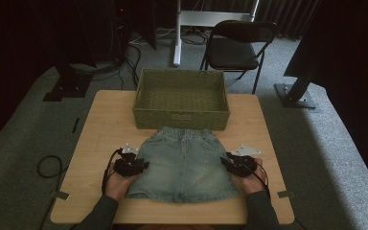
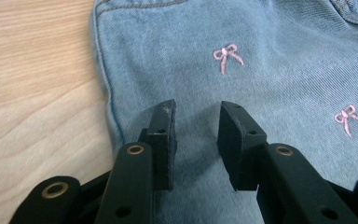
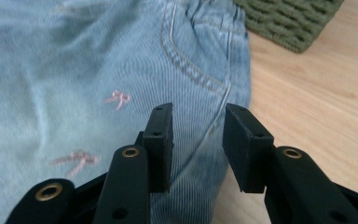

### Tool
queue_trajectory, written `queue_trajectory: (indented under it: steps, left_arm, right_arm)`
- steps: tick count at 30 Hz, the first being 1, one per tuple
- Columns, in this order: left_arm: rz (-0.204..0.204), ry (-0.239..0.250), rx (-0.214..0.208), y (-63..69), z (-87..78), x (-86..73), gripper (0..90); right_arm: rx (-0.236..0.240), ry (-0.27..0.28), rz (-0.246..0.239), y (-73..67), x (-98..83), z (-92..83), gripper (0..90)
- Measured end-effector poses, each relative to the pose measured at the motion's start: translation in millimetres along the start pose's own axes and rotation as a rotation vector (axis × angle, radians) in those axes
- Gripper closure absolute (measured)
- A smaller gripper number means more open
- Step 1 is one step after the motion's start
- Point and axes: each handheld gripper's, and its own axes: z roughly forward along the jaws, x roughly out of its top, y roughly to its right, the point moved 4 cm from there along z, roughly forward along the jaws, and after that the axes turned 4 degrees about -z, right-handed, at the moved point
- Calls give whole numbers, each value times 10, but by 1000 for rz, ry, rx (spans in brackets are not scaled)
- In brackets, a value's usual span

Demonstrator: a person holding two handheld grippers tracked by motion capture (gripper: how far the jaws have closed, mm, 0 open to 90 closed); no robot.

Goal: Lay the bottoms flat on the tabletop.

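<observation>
left gripper (image 2: 196, 122) parted over denim skirt (image 1: 182, 163) | right gripper (image 3: 196, 122) likewise, empty

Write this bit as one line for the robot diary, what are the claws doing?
left gripper: open, over skirt's left edge | right gripper: open, over skirt's right edge | denim skirt: flat on table | basket: empty, behind skirt

Denim skirt's (image 2: 261, 70) hem cut off by edges.

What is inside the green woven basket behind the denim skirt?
The basket looks empty: its woven floor shows bare in the high view. The strip of floor just behind its near wall is hidden by that wall.
</observation>
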Motion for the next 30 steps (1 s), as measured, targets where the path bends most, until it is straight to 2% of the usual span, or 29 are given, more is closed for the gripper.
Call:
queue_trajectory:
  steps: [3, 7, 13, 17, 24, 30]
  left_arm:
    - [-7, -4, 25, -29, -41, -31, 676]
    - [-27, 22, 3, -87, -64, -40, 670]
    - [-19, 77, 18, -102, -95, 0, 623]
    - [-34, 117, 44, -165, -149, 23, 603]
    - [-81, 128, 57, -296, -183, 11, 584]
    - [-101, 112, 56, -316, -156, -1, 570]
  right_arm:
    - [-3, -9, 8, 18, -55, 9, 634]
    - [4, -1, 21, 61, -86, 37, 631]
    - [0, -14, 27, 91, -118, 92, 627]
    - [-4, -17, 25, 96, -131, 97, 619]
    - [-3, -19, 29, 100, -157, 89, 606]
    - [2, -24, 34, 112, -182, 91, 598]
